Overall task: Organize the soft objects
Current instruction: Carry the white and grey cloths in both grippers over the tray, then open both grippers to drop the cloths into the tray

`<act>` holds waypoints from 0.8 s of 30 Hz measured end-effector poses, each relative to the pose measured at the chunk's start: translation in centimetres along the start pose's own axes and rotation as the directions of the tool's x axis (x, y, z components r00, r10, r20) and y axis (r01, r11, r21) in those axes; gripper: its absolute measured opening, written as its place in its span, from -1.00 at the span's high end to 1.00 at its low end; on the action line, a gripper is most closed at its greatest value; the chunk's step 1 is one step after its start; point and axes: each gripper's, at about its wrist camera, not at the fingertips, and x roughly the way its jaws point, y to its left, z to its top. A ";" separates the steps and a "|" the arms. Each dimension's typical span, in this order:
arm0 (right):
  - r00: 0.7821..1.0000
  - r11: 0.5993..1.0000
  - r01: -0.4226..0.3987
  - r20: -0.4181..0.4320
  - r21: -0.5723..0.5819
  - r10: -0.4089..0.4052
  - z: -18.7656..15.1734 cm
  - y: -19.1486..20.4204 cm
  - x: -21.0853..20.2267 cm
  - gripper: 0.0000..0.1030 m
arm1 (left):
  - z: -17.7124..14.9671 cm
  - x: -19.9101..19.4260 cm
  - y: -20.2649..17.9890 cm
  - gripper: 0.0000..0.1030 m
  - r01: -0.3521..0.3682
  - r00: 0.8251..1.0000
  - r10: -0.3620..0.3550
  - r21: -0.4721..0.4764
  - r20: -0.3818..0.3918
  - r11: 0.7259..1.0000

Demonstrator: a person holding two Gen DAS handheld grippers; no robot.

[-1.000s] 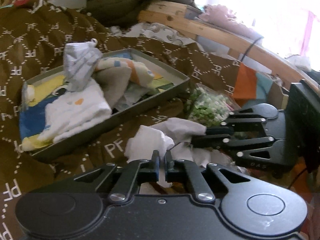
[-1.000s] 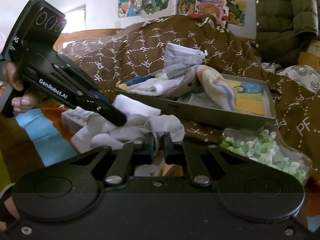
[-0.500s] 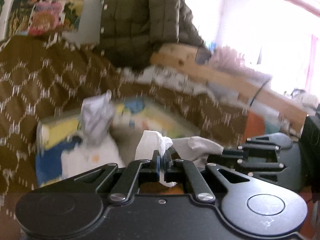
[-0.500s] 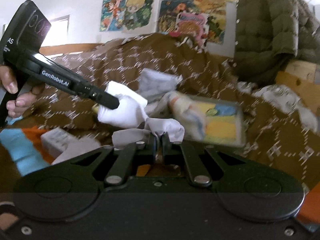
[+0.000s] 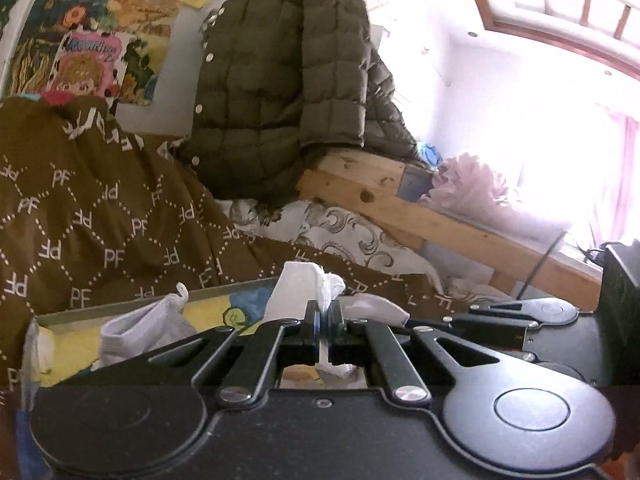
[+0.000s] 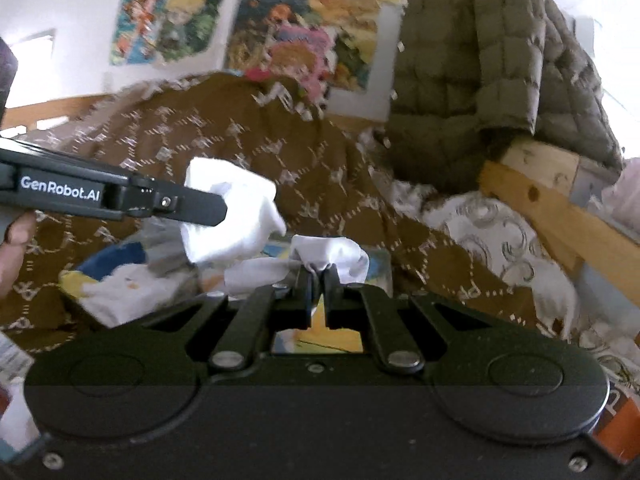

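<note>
A white cloth (image 5: 302,286) is held up between both grippers over the grey tray (image 5: 132,304). My left gripper (image 5: 325,312) is shut on one end of it. My right gripper (image 6: 317,276) is shut on the other end (image 6: 332,254). In the right wrist view the left gripper (image 6: 216,210) comes in from the left with a white bunch (image 6: 236,212) at its tip. The tray (image 6: 380,264) holds several soft cloths, among them a white bundle (image 5: 144,330).
A brown quilt with PF marks (image 5: 100,216) lies behind and under the tray. An olive puffer jacket (image 5: 288,80) hangs over a wooden bed rail (image 5: 420,216). A patterned pillow (image 6: 500,236) lies at the right. Posters cover the wall (image 6: 280,40).
Both grippers have lifted the white cloth off the quilt and carried it up and toward the tray. The cameras now tilt upward, showing the jacket and wall.
</note>
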 end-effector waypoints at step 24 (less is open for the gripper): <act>0.981 0.993 0.079 -0.182 0.082 -0.063 -4.8 -1.9 3.7 0.74 | -4.0 5.4 0.3 0.74 -0.060 0.978 0.056 -0.012 -0.200 0.998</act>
